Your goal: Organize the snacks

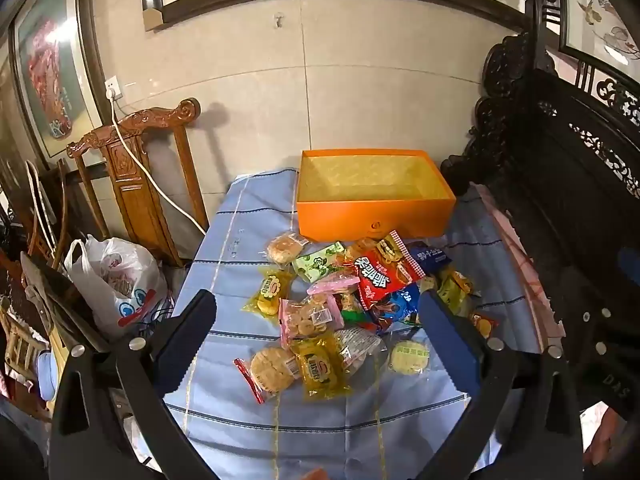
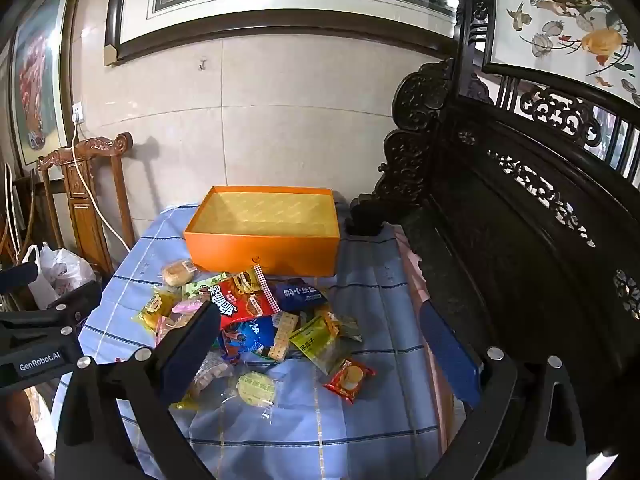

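While the pile of wrapped snacks (image 1: 340, 304) lies loose on the blue striped tablecloth (image 1: 248, 420), the open orange cardboard box (image 1: 374, 216) sits just behind it with nothing inside, showing its yellow patterned lining. Nearest the box's front wall is a shiny red snack bag with white writing (image 1: 380, 276), and a dark blue packet (image 1: 430, 258) leans beside it. In front of the box and off to the left are a round bun in clear wrap (image 1: 282, 246), a green packet (image 1: 316, 264) and a yellow packet with a flower face (image 1: 270, 292). Farther from the box lie a pink bag of small round cookies (image 1: 308, 316), a big round cracker in clear wrap with a red end (image 1: 270, 370), a yellow packet (image 1: 320, 368) and a pale round cake (image 1: 410, 356). A small red packet with a round biscuit picture (image 2: 350, 378) lies at the pile's edge, well in front of the box. The left gripper (image 1: 316, 344) hangs over the near part of the pile with its blue fingers spread wide and nothing between them. The right gripper (image 2: 320, 344) hangs the same way, wide apart and holding nothing.
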